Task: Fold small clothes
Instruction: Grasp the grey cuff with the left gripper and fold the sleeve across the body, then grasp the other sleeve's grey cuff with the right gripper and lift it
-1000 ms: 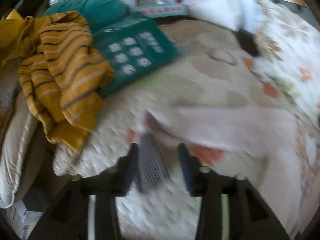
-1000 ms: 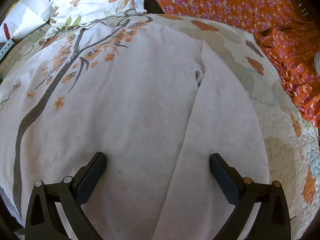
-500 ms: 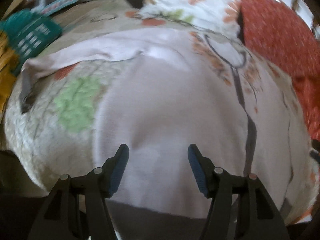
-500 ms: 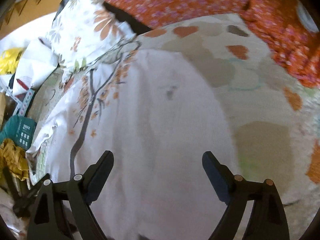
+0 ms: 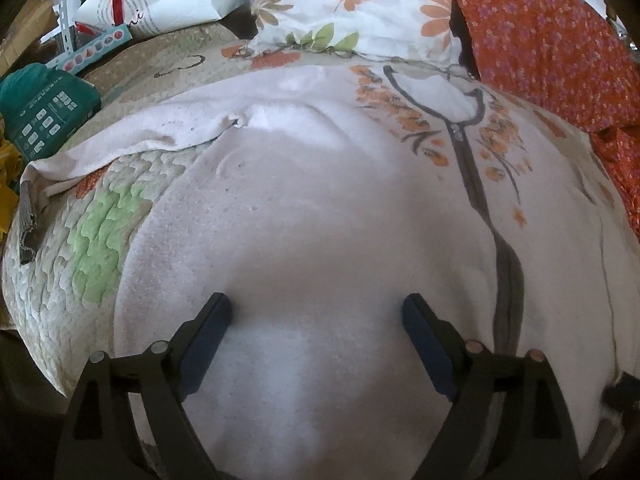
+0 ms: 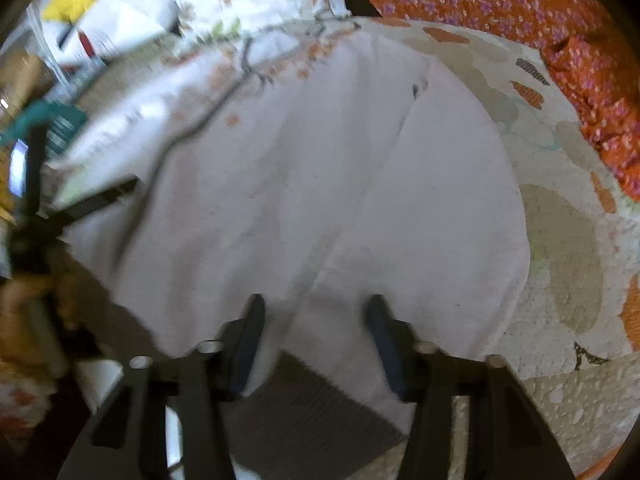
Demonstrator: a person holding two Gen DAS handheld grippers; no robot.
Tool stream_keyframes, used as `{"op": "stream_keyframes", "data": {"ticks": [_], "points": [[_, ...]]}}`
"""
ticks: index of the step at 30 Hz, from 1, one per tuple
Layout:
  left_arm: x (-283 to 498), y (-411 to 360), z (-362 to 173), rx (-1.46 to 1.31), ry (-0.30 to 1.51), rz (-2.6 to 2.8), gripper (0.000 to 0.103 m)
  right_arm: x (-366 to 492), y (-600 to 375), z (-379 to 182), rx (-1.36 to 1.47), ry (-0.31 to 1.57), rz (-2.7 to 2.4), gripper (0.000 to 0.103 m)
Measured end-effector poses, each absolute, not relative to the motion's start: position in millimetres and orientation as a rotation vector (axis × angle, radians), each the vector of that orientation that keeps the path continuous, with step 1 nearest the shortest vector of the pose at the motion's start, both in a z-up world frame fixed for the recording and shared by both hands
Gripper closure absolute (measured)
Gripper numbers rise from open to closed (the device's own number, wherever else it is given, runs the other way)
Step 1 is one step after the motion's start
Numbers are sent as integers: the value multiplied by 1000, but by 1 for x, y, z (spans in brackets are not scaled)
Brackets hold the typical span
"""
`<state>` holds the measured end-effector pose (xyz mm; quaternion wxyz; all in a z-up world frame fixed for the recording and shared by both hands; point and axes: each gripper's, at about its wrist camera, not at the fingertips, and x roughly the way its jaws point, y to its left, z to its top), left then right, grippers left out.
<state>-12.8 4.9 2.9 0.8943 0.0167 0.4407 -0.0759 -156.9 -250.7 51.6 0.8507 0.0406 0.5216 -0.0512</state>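
A white sweater [image 5: 320, 208] with a grey tree print lies spread on a quilted bed. Its left sleeve [image 5: 132, 136] stretches out to the left and ends in a grey ribbed cuff [image 5: 28, 220] lying on the quilt. My left gripper [image 5: 316, 316] hovers over the plain body with its jaws opening wide, and nothing is gripped. In the right wrist view the sweater [image 6: 320, 160] has its right sleeve folded over the body. My right gripper [image 6: 316, 316] is closing at the near edge, with white cloth between its fingers just above a grey ribbed band [image 6: 308, 412]. The pads do not visibly pinch.
The patterned quilt [image 5: 80, 264] drops away at the left and near sides. A floral pillow [image 5: 352, 4] and an orange flowered cloth [image 5: 552, 48] lie behind the sweater. A teal box [image 5: 44, 112], a white bag [image 5: 160, 4] and yellow fabric [image 5: 8, 184] crowd the far left.
The left gripper let go of the grey cuff, swung right over the sweater body and opened wide. The right gripper slid to the sweater's near edge, and its jaws narrowed around the cloth.
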Motion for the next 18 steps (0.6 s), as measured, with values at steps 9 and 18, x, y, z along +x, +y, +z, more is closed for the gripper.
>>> {"op": "stream_keyframes", "data": {"ticks": [9, 18], "points": [[-22, 16, 9, -9, 902, -224, 16, -182, -375, 123, 241, 953, -417, 98], [-26, 82, 31, -161, 848, -153, 16, -195, -501, 133, 306, 954, -909, 91]]}}
